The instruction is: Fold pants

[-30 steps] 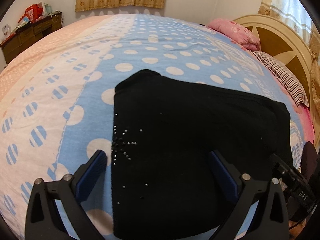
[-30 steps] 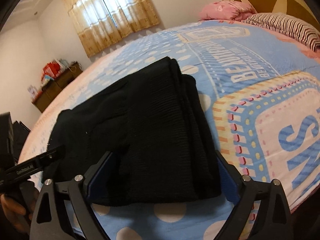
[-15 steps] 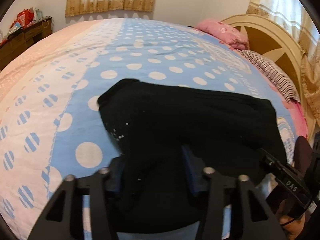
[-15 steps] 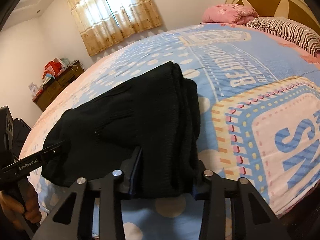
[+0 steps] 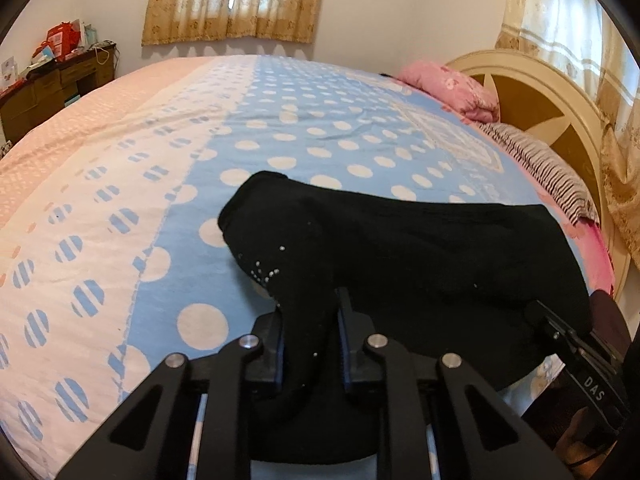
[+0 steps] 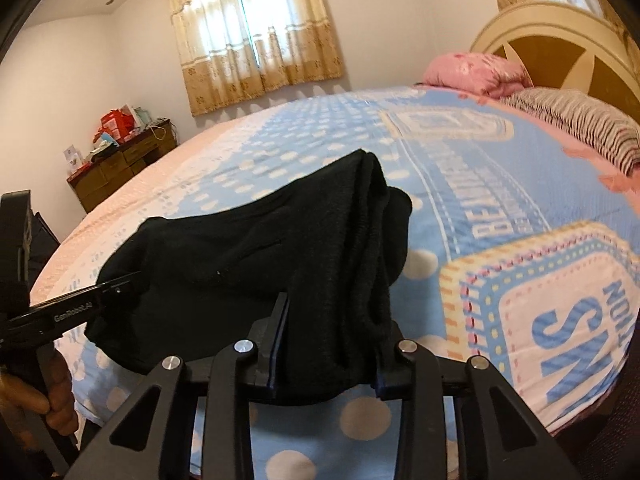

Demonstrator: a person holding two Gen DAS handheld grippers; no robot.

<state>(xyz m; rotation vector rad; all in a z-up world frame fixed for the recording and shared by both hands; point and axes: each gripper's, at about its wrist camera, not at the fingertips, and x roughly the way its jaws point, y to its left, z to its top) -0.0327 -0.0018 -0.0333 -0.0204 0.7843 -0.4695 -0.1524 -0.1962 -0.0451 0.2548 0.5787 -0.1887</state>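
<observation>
pants [image 5: 420,264]: black, on the bed [image 5: 304,128] near its front edge | left gripper [image 5: 310,344]: just squeezed in, pinching pants | right gripper [image 6: 332,344]: just squeezed in, pinching pants

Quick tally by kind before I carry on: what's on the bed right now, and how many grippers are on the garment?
Black pants: 1, gathered between both grippers
Grippers: 2, left gripper and right gripper, each shut on the near edge of the pants
Pink pillow: 1
Striped pillow: 1
Bedspread: 1
Total: 6
</observation>
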